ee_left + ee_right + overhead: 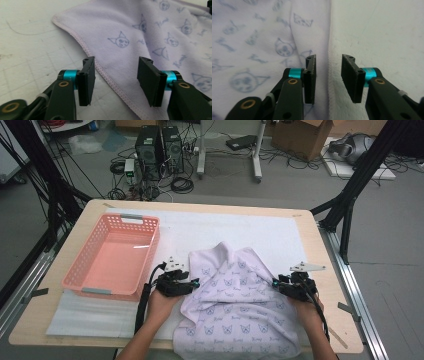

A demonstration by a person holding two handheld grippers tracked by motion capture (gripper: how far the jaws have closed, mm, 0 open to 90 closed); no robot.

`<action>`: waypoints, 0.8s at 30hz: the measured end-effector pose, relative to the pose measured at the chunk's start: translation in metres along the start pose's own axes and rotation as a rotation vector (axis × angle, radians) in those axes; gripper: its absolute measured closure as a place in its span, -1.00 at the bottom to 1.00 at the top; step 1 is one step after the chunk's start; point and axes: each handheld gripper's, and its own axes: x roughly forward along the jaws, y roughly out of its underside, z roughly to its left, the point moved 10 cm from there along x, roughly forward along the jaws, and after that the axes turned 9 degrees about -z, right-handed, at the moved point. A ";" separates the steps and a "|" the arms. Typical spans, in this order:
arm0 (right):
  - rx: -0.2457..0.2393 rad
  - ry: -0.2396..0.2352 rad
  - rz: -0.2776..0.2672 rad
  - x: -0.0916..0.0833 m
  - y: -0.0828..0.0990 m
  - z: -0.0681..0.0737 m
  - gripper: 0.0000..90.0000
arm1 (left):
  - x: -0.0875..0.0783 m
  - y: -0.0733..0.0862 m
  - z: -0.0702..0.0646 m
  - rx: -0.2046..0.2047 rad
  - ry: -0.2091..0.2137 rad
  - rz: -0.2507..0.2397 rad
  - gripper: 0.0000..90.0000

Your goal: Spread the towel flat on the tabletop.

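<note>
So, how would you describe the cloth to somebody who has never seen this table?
Find the wooden table with the white mat on it. To the right of the pink basket, at the near edge, lies the cloth, rumpled and partly hanging over that edge. It is the only soft thing there: pale lilac, with small blue cat-like faces printed on it.

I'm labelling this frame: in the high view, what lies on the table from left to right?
Pink basket → left gripper → lilac towel → right gripper.
</note>
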 end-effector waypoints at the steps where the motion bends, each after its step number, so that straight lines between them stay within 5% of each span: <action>1: 0.005 0.005 -0.001 0.001 0.001 -0.001 0.55 | 0.000 0.000 0.000 0.026 -0.022 0.004 0.18; 3: 0.003 0.003 -0.013 -0.001 0.002 -0.003 0.87 | 0.000 0.001 -0.001 0.068 -0.050 0.009 0.49; 5: -0.007 0.013 -0.010 -0.006 0.005 -0.005 0.94 | -0.002 0.002 -0.004 0.109 -0.029 0.023 0.85; 9: -0.004 0.021 -0.002 -0.023 0.015 -0.010 0.95 | -0.012 0.007 -0.007 0.105 -0.026 0.037 0.89; 19: 0.007 -0.019 0.038 -0.069 0.044 -0.006 0.94 | -0.050 0.024 -0.008 0.035 0.035 0.018 0.85; 24: -0.008 -0.019 0.001 -0.067 0.031 -0.003 0.52 | -0.038 0.003 0.000 -0.011 0.028 -0.027 0.20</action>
